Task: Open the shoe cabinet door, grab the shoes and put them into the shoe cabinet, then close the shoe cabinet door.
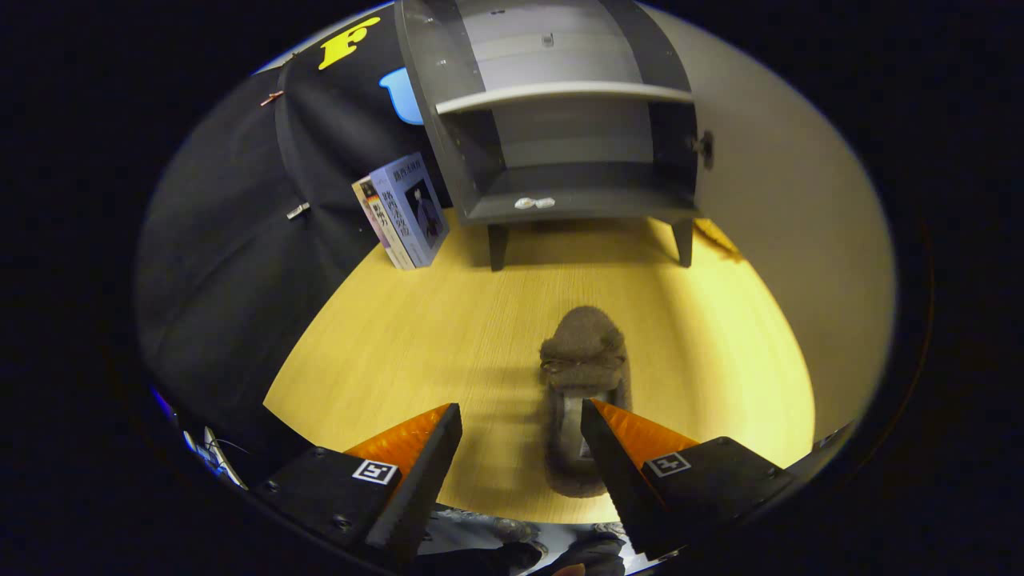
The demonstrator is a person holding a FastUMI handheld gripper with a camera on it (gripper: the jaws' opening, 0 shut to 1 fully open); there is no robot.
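Presently listed, lower centre of the frame: tongs [520, 432], fingers spread wide, gripping nothing. Fuzzy grey-brown slipper [582, 376] lying on the wooden table [400, 336], its heel end reaching between the fingers close against the right one (contact cannot be judged), its toe pointing beyond them. Upper centre: grey shoe cabinet [560, 152] on short legs, door [428, 88] swung open to the left, one shelf [560, 94] inside, compartments bare. Left of the cabinet: two books [404, 212] standing upright against the black cloth wall.
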